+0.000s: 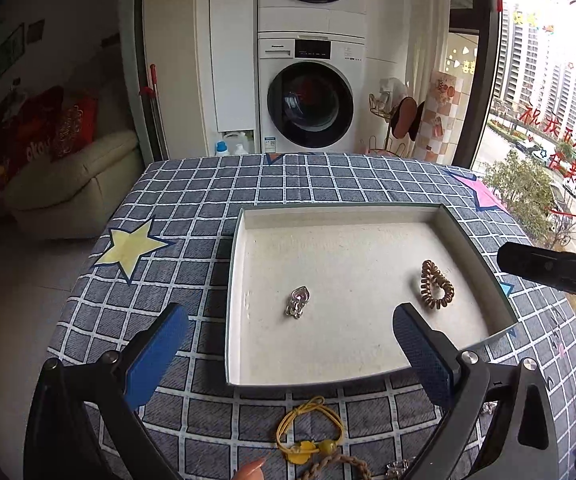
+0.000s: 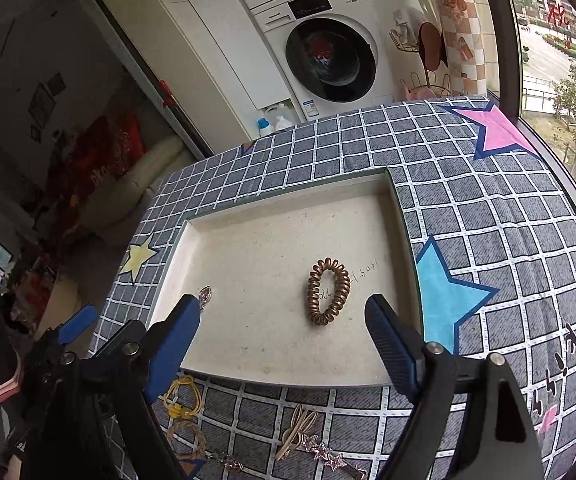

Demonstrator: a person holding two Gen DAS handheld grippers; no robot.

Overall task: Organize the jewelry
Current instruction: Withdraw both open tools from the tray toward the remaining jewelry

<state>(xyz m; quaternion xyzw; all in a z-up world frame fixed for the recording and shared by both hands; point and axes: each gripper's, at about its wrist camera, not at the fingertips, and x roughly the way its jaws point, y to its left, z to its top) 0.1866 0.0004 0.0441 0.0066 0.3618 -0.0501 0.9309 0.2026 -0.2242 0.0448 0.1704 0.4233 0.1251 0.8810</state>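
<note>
A shallow white tray [image 1: 239, 248] lies on the checked tablecloth; it also shows in the right wrist view [image 2: 402, 240]. In it lie a silver and pink jewelled clip [image 1: 298, 301] and a bronze spiral hair tie [image 1: 436, 285], [image 2: 328, 291]. In front of the tray lie a yellow elastic band with beads [image 1: 308, 432], [image 2: 181, 400], a braided tan band [image 1: 340, 465], a beige clip [image 2: 296, 432] and a pink star hairpin [image 2: 328, 456]. My left gripper [image 1: 290, 354] is open and empty above the tray's near edge. My right gripper [image 2: 281, 340] is open and empty over the tray.
The table is covered by a grey checked cloth with a yellow star [image 1: 131, 246], a pink star [image 2: 496, 128] and a blue star [image 2: 444, 292]. Stacked washing machines [image 1: 310, 100] stand beyond the table. A window is on the right, a sofa [image 1: 71, 184] on the left.
</note>
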